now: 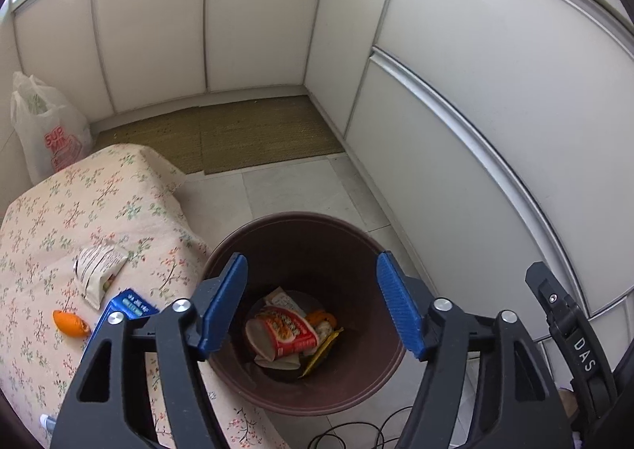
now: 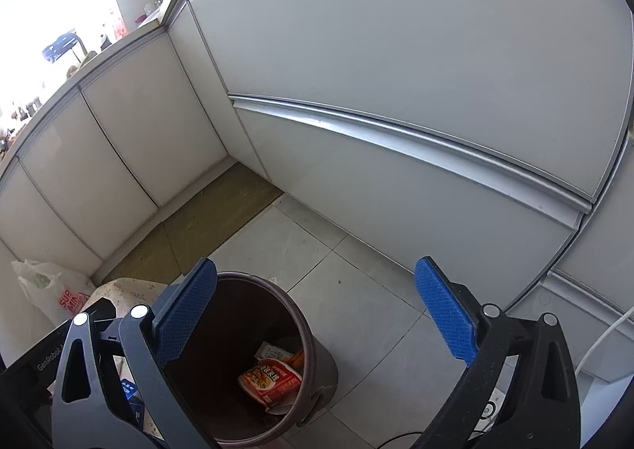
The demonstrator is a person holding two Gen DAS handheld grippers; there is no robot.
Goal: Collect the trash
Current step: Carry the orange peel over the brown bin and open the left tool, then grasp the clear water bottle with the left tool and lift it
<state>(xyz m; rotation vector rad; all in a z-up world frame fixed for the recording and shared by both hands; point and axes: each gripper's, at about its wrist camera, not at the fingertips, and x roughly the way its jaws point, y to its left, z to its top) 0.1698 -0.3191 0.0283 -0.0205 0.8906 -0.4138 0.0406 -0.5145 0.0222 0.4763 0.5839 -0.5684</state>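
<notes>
Glossy smooth cabinet doors, matt stone-like floor tiles. Coarse woven mat, printed cotton-like tablecloth. Smooth brown plastic bin

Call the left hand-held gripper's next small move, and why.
Probably swing the left hand-held gripper left to the table. Its jaws stand open and empty over the bin, where a red cup already lies, while a wrapper, a blue pack and orange peel wait there.

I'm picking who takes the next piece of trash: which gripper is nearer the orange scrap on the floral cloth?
Left. The left gripper hangs open over the brown bin, the orange scrap just beside it. The right gripper is open over the bin's far side.
</notes>
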